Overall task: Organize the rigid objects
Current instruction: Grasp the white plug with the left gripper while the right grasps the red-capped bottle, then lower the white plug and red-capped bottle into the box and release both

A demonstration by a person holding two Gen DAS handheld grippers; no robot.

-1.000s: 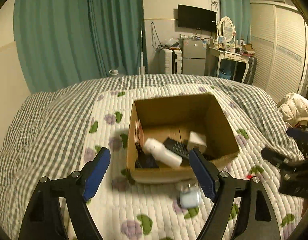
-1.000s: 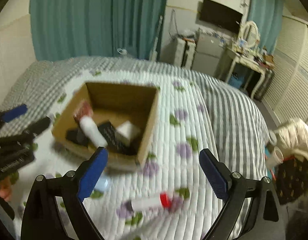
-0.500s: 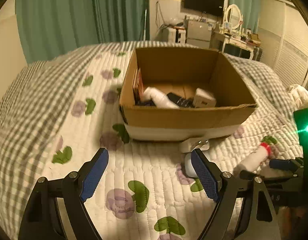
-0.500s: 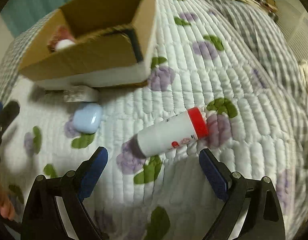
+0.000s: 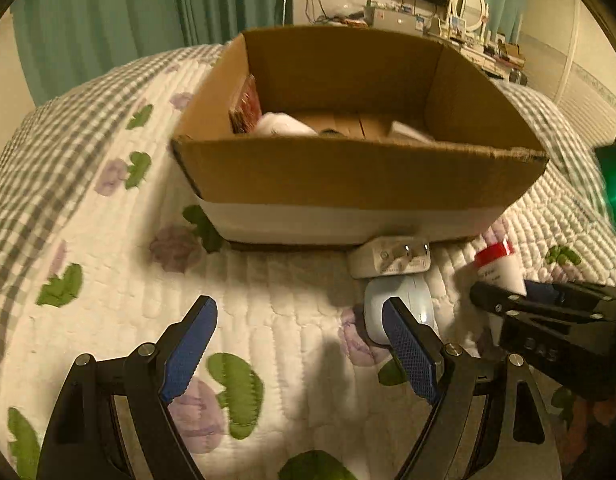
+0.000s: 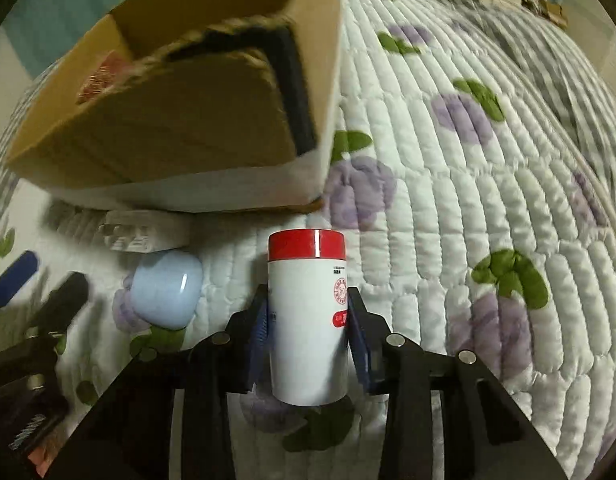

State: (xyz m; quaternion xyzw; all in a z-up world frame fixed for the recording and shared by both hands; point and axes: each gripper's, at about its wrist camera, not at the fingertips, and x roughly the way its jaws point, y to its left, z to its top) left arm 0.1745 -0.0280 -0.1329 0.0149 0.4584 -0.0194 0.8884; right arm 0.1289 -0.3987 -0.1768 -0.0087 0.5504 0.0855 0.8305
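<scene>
The big cardboard box [image 5: 360,176] sits in the middle of the bed [image 6: 488,208]. By its near wall, your right gripper [image 6: 308,320] squeezes the white bottle [image 6: 308,320]. I think lifting it into the box comes next. Your left gripper [image 5: 296,344] is wide open beside the blue case [image 5: 404,304].
</scene>
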